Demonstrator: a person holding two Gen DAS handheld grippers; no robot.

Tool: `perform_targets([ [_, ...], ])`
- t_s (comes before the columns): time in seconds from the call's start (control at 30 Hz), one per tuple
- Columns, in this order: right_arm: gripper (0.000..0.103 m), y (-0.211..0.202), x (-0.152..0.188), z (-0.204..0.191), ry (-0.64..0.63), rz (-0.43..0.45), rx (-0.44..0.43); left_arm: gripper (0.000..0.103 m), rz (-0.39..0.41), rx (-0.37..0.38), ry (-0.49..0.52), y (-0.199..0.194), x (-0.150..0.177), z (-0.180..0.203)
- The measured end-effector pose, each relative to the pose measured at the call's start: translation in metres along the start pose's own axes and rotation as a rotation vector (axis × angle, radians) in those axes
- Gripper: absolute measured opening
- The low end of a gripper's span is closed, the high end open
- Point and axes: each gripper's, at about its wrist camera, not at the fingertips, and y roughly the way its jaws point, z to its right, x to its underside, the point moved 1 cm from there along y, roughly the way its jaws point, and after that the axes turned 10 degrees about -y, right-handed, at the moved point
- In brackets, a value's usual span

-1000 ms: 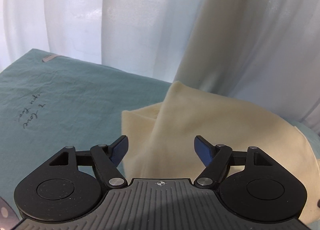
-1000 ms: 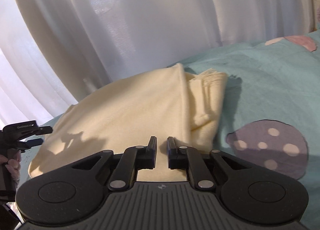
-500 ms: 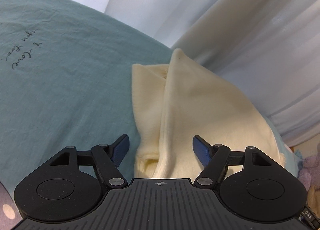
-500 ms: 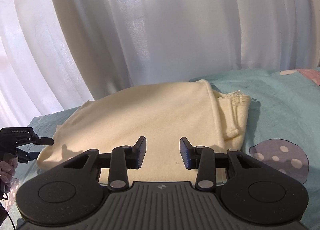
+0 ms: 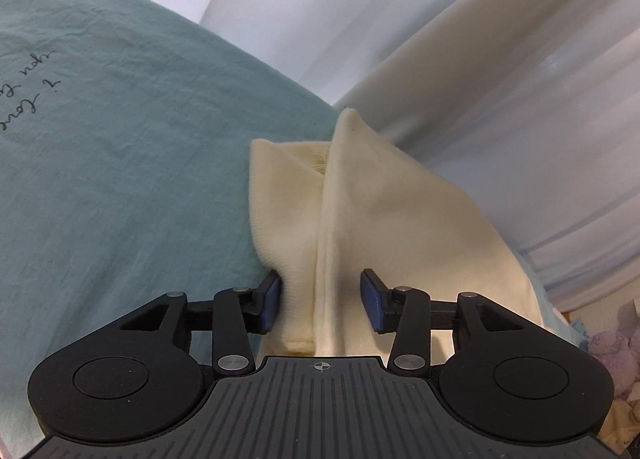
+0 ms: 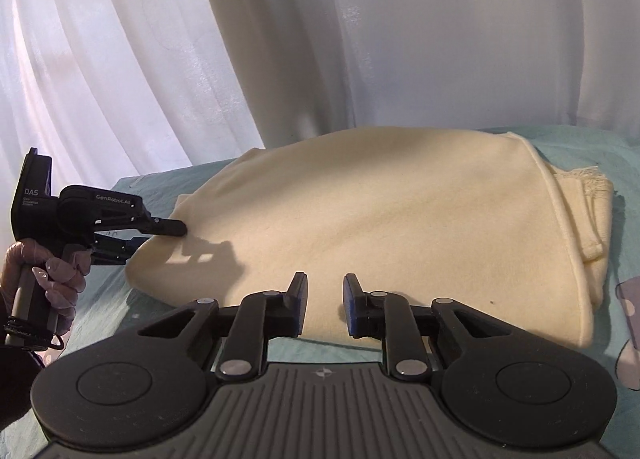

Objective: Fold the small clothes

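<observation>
A cream garment [image 6: 380, 219] lies folded on the teal bedsheet [image 5: 120, 179]. In the left wrist view the garment [image 5: 380, 227] runs away from me, with a folded sleeve edge along its left side. My left gripper [image 5: 318, 301] is open, its blue pads either side of the garment's near corner. It also shows in the right wrist view [image 6: 160, 233] at the garment's left end. My right gripper [image 6: 324, 299] is partly open and empty over the garment's near edge.
White sheer curtains [image 6: 360, 39] hang close behind the bed. The sheet has black handwriting [image 5: 28, 103] and a purple dotted patch [image 6: 628, 323]. A gloved hand [image 6: 44, 279] holds the left gripper. A purple plush toy [image 5: 616, 355] lies at far right.
My left gripper moved down to the garment's corner and narrowed around it. My right gripper opened, then narrowed a little, and drew back toward the near edge.
</observation>
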Motion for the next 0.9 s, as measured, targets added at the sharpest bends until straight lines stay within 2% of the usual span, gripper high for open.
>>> perform_targets([
  [0.07, 0.019, 0.007, -0.004, -0.014, -0.039, 0.001, -0.02, 0.024, 0.002, -0.037, 0.017, 0.003, -0.001, 0.004],
  [0.17, 0.019, 0.023, -0.013, -0.036, -0.098, 0.008, -0.045, 0.019, 0.007, -0.029, 0.005, 0.002, -0.003, 0.006],
  [0.23, 0.017, 0.034, -0.015, -0.048, -0.128, 0.004, -0.049, 0.018, 0.021, 0.006, -0.006, -0.006, -0.004, 0.009],
  [0.37, 0.015, 0.048, -0.005, -0.057, -0.187, 0.014, 0.016, 0.017, 0.036, 0.066, -0.014, -0.02, -0.007, 0.022],
  [0.47, 0.015, 0.054, 0.004, -0.059, -0.244, 0.0, 0.014, 0.017, 0.04, 0.1, 0.022, -0.027, -0.005, 0.042],
  [0.57, 0.014, 0.041, -0.003, -0.047, -0.158, -0.01, -0.021, 0.017, 0.036, 0.131, 0.076, -0.03, 0.003, 0.074],
  [0.7, 0.014, 0.01, -0.004, -0.012, -0.018, 0.058, 0.025, 0.017, 0.009, 0.149, 0.16, -0.018, 0.022, 0.112],
  [0.9, 0.014, -0.019, 0.004, 0.035, 0.087, 0.083, 0.11, 0.018, -0.08, 0.067, 0.27, 0.029, 0.062, 0.141],
])
